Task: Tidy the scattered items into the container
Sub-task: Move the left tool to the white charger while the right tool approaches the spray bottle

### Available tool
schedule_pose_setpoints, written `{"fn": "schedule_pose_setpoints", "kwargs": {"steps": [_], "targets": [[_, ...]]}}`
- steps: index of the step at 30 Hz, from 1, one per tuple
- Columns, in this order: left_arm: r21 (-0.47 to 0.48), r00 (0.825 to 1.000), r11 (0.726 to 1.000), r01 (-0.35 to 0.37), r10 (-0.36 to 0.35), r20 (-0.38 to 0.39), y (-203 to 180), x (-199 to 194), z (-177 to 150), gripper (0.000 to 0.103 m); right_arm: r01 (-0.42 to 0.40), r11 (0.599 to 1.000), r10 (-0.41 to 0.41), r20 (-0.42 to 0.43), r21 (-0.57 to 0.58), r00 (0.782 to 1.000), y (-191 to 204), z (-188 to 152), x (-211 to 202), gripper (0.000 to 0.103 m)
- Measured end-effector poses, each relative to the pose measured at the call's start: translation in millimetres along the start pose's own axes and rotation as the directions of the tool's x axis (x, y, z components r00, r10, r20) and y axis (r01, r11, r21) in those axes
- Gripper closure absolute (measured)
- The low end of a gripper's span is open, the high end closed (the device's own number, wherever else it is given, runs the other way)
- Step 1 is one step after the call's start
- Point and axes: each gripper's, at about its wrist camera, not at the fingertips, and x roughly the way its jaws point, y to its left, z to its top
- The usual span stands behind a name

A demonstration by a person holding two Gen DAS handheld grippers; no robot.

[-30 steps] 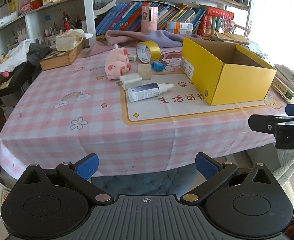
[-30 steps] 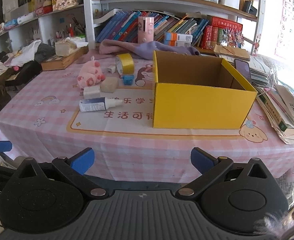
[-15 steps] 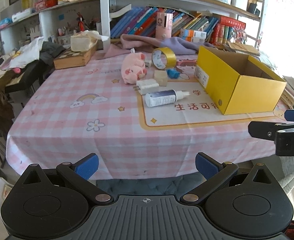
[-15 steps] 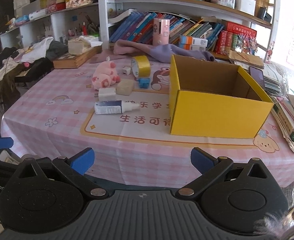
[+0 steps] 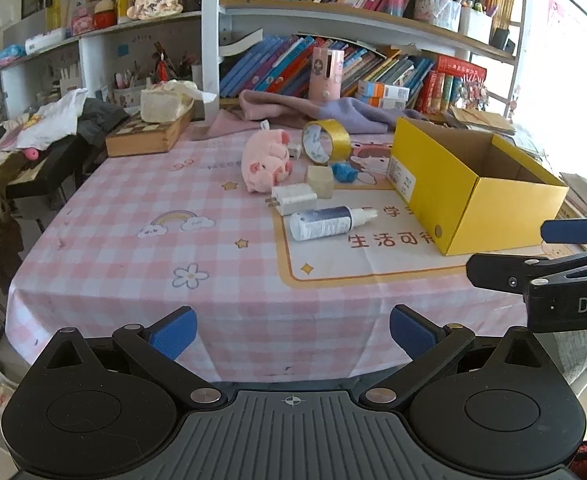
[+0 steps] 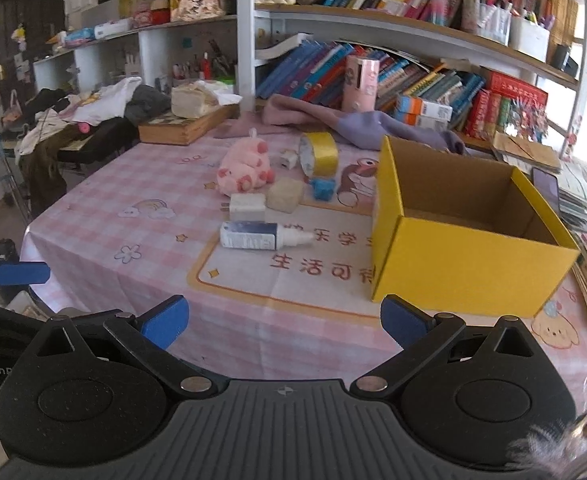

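A pink-and-white checked cloth (image 5: 133, 248) printed with rainbows, stars and flowers covers the counter, and on it lies a white mat (image 6: 293, 280) with an orange border and orange characters. On it stand a bright yellow box (image 6: 465, 264) with a brown inside, a pink plush pig (image 6: 245, 168), a yellow tape roll (image 6: 321, 152), a white plug (image 6: 247, 208), a beige cube (image 6: 285, 196), a small blue piece (image 6: 323, 189) and a white bottle with a dark blue label (image 6: 253, 236). Both claws are black with blue fingertips (image 5: 173, 332).
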Motion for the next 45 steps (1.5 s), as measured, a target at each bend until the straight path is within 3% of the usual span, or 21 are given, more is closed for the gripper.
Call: {"fn": "schedule_pose_setpoints", "kwargs": {"steps": [9,15,26,38,45], "targets": [[-0.007,0.999,1.000,0.026,-0.026,-0.018,12,18,9,0.000,-0.026,0.999,0.026,-0.010,-0.022,1.000,3,11,23,0.000],[0.021,1.000,1.000,-0.005,0.005,-0.024,18,32,14,0.000,-0.037,0.999,0.036,-0.035,-0.024,0.999,2,18,44,0.000],[-0.078,0.995,0.995,-0.061,0.054,-0.085,58,73,40,0.000,-0.057,0.998,0.054,-0.086,-0.033,0.995,-3,37,93,0.002],[0.021,0.997,1.000,-0.012,0.014,-0.073,44,114,83,0.000,-0.157,0.978,0.145,-0.094,-0.140,0.985,-3,56,123,0.008],[0.062,0.996,0.997,0.037,-0.032,-0.087,38,148,102,0.003,-0.225,0.942,0.201,-0.119,-0.250,0.972,10,67,144,0.020]]}}
